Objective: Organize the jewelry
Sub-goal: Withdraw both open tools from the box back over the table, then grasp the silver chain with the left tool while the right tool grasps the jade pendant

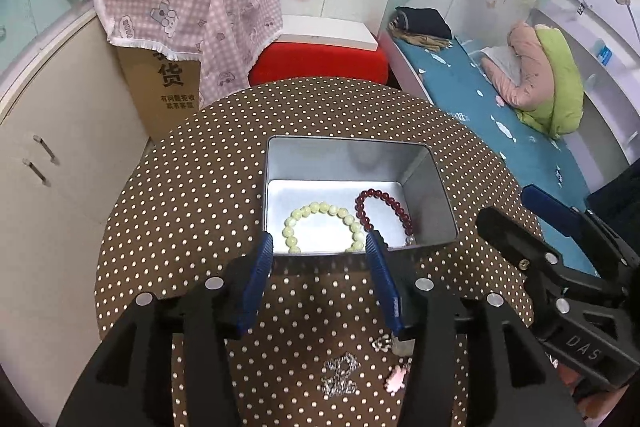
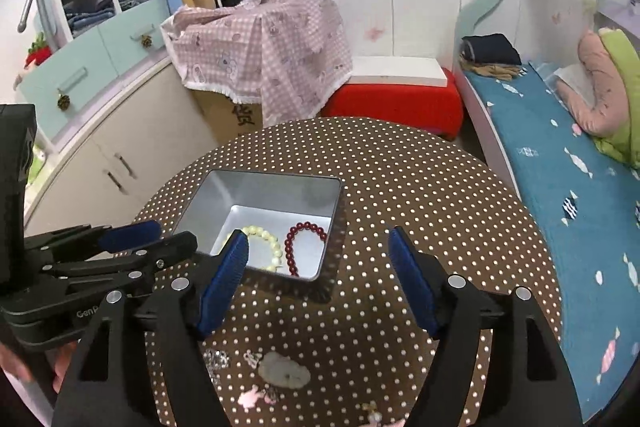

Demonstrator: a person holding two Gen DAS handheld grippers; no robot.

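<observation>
An open silver tin box (image 1: pixel 428 195) (image 2: pixel 224 195) sits on the round polka-dot table (image 1: pixel 200 187) (image 2: pixel 420 187). Inside lie a cream bead bracelet (image 1: pixel 320 211) (image 2: pixel 272 241) and a dark red bead bracelet (image 1: pixel 384 199) (image 2: pixel 298 239). My left gripper (image 1: pixel 320 247) is open and empty, hovering at the box's near rim. My right gripper (image 2: pixel 318 247) is open and empty, just right of the box. On the table near me lie a sparkly silver piece (image 1: pixel 340 373) (image 2: pixel 216 359), a small pink charm (image 1: pixel 397 377) (image 2: pixel 250 398), a small silver trinket (image 1: pixel 382 342) and a pale flat pendant (image 2: pixel 284 371).
A red stool (image 1: pixel 320 61) with a white box stands behind the table. A cardboard box under pink checked cloth (image 1: pixel 188 7) is at the back left, a cream cabinet (image 1: pixel 48 167) at the left, a blue bed (image 1: pixel 500 107) at the right.
</observation>
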